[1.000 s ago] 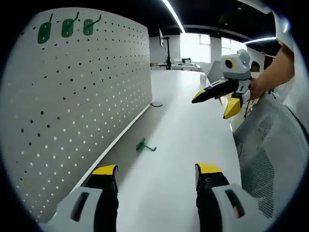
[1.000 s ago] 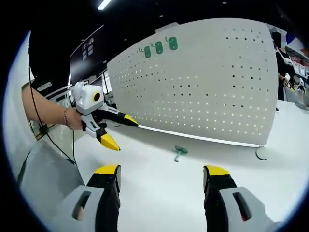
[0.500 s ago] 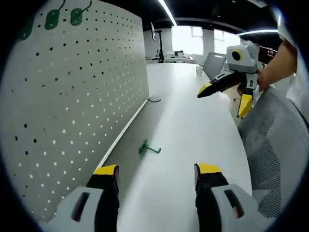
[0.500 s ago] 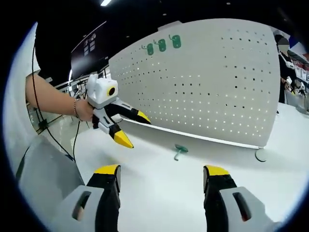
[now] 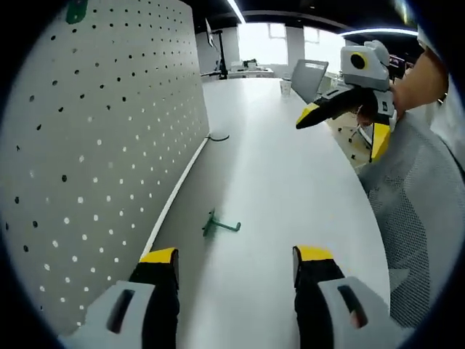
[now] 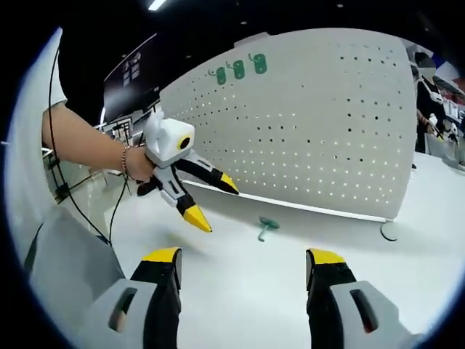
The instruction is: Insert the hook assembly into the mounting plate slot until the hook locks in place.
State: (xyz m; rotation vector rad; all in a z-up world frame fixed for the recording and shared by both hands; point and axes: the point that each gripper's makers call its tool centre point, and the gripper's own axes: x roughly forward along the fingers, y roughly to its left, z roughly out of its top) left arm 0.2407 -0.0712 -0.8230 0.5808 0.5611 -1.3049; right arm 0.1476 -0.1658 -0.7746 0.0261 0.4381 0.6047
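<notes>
1. In the left gripper view, the left claw (image 5: 235,262) is held wide, with nothing between its jaws. The loose green hook (image 5: 216,225) lies flat on the white tabletop (image 5: 283,182), just ahead of the claw and slightly toward its left jaw, near the foot of the pegboard (image 5: 94,138). Compared with a second ago, the hook is seen nearer the jaws and the board's upper part has slid out of frame, so the claw has been brought lower and closer. The right claw (image 5: 341,127) is seen well ahead and to the right, jaws spread, empty.

2. In the right gripper view, the right claw (image 6: 243,262) is likewise held wide and empty. The hook (image 6: 266,227) lies ahead, between the jaw lines, well apart from them. The left claw (image 6: 211,200) is seen ahead to the left, jaws parted, now pointed down at the tabletop beside the hook. Three green hooks (image 6: 238,68) are already seated high on the pegboard.

3. A pick-up by the left claw is judged to be under way; insertion is not yet begun.
</notes>
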